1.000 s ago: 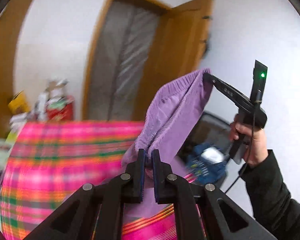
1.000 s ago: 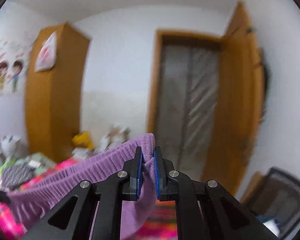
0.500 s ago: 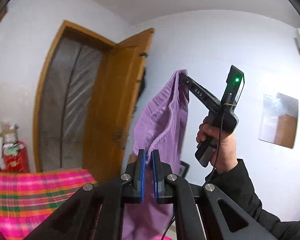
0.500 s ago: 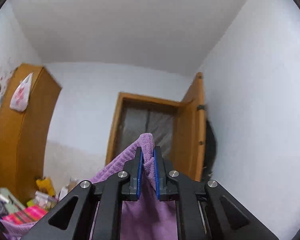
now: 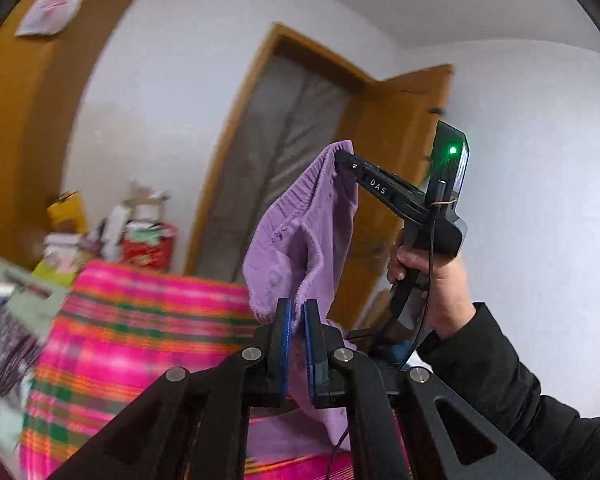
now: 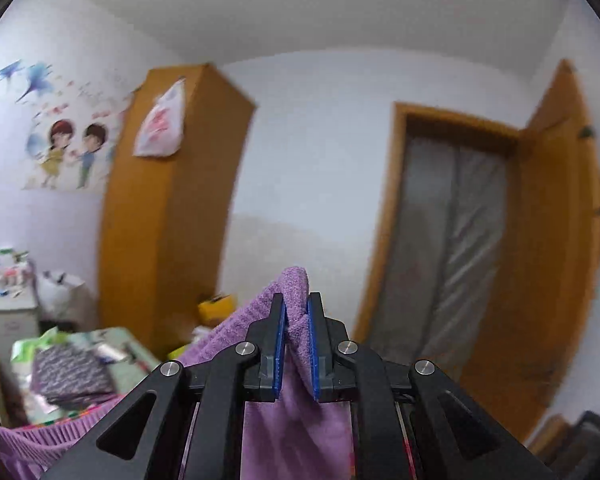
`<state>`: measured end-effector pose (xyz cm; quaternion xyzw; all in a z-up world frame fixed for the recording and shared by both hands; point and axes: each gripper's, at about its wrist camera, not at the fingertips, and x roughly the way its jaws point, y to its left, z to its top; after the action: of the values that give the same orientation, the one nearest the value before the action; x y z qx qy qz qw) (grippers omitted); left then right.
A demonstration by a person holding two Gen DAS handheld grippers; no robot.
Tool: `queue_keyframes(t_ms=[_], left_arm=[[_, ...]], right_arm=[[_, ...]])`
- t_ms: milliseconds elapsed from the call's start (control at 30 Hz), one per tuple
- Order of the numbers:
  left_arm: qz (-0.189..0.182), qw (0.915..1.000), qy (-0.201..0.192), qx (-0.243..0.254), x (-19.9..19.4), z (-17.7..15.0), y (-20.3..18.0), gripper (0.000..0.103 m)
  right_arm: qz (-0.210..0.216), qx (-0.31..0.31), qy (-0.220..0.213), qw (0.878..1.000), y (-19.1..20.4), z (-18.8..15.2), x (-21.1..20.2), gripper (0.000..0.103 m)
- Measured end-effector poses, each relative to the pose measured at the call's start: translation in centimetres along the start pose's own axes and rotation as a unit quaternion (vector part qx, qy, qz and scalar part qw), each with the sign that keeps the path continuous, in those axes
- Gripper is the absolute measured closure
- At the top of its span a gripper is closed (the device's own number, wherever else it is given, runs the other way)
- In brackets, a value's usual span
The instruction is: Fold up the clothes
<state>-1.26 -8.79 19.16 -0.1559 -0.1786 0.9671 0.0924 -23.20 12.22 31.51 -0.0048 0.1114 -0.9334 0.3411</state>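
Purple garment [image 5: 300, 240] hangs pinched between left claw [image 5: 296, 320] and right claw [image 5: 338, 156].

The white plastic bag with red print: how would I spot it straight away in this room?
Find the tall orange-brown wardrobe left of the doorway. The white plastic bag hangs high on its front, near the top. Unlike the cartoon stickers stuck flat on the wall beside it, it dangles loose and crumpled.

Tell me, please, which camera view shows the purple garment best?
The left wrist view. There the purple garment hangs in the air between the left tool and the right tool, so its ribbed band and drape are visible. The right wrist view shows only a fold pinched in the right tool and a strip trailing left.
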Motion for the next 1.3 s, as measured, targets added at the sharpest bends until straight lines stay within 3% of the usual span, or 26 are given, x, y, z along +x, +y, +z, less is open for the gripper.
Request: queue_keyframes(t_ms=[167, 367, 567, 967, 1133, 1300], left_arm=[[0.064, 0.9957, 0.031, -0.06, -0.9, -3.6, 7.1, 0.097], [0.12, 0.9804, 0.076, -0.136, -1.1, -7.7, 14.8, 0.097], [0.15, 0.9715, 0.074, -0.168, -2.4, -8.5, 18.1, 0.097], [0.187, 0.9679, 0.024, -0.167, -6.9, -6.4, 20.5, 0.097], [0.197, 0.963, 0.046, -0.178, -6.2, -7.7, 22.0, 0.097], [0.211, 0.9497, 0.08, -0.218, -5.1, -11.0, 25.2, 0.097]], right_arm=[[0.066, -0.026, 0.063, 0.995, 6.9, -4.1, 6.8, 0.093], [0.13, -0.056, 0.137, 0.98, 14.1, -9.6, 13.6, 0.093], [0.171, -0.064, 0.161, 0.97, 19.1, -11.7, 17.5, 0.093], [0.208, -0.075, 0.118, 0.968, 23.8, -7.7, 19.7, 0.093], [0.211, -0.089, 0.165, 0.959, 25.9, -10.9, 22.1, 0.093], [0.219, -0.103, 0.222, 0.944, 28.4, -16.0, 24.8, 0.093]])
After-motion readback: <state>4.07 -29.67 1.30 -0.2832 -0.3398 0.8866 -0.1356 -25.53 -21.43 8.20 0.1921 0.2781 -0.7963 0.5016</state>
